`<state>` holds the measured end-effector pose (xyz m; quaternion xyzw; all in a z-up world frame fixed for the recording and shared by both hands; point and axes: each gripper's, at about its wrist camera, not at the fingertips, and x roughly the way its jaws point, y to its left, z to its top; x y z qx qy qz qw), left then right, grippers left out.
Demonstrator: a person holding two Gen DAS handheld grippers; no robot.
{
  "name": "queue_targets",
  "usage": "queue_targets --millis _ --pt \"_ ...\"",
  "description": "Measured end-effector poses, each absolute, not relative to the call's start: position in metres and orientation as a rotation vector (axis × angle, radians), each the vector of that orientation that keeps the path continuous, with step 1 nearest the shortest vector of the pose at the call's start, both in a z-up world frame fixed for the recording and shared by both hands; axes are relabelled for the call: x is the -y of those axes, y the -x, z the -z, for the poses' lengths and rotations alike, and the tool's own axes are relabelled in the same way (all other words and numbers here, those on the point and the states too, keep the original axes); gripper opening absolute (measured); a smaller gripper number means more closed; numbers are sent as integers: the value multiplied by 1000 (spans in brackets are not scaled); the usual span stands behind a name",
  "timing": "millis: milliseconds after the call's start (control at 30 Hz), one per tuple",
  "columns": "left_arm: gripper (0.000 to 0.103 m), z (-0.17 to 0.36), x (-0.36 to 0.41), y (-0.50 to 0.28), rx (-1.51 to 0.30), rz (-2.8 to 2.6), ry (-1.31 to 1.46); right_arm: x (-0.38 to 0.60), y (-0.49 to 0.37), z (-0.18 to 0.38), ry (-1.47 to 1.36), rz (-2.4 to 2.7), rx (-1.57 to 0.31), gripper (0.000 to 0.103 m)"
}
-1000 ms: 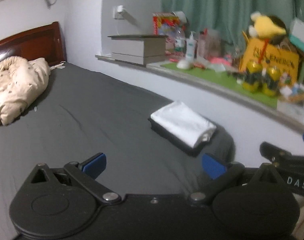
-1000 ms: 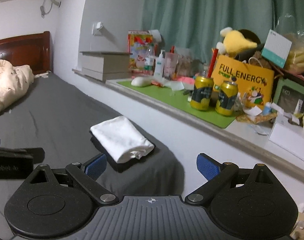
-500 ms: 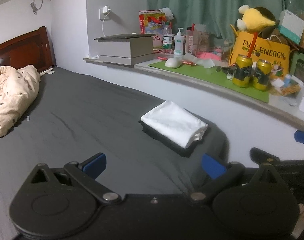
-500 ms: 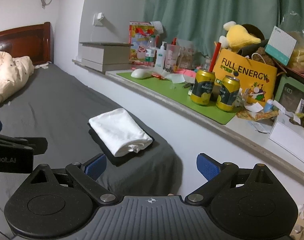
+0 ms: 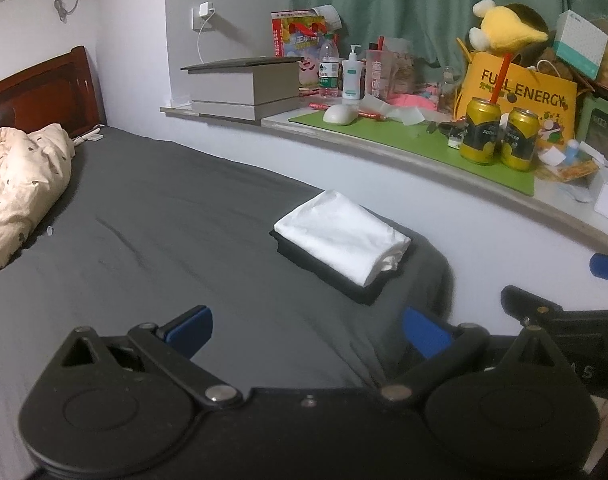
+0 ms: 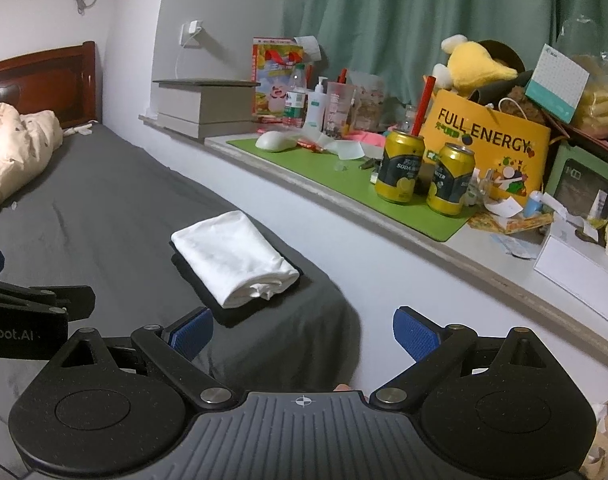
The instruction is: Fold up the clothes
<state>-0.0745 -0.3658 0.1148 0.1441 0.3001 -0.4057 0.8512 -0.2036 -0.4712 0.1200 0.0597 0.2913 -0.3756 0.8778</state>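
A folded white garment [image 5: 344,236] [image 6: 233,254] lies on top of a folded black garment [image 5: 336,276] [image 6: 227,306] near the bed's right corner by the wall. My left gripper [image 5: 308,330] hangs open over the grey sheet, short of the stack, with nothing between its blue pads. My right gripper [image 6: 301,334] is open too, over the bed's corner and just nearer than the stack. Each gripper shows at the edge of the other's view.
The bed [image 5: 151,216] has a dark grey sheet, with a beige quilt [image 5: 19,184] bunched at the wooden headboard [image 5: 47,84]. A ledge [image 6: 384,208] along the wall carries boxes, bottles, two yellow cans [image 6: 424,176], a yellow bag and a plush toy.
Both cameras have swung and pulled back a little, so the stack sits slightly further into view. Both grippers stayed open and empty; the clothes have not moved.
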Motion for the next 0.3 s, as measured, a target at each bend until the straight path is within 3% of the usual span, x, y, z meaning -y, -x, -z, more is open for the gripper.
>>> queue_targets --millis 300 --pt "103 -113 366 73 -643 848 -305 469 202 -119 -108 781 -608 97"
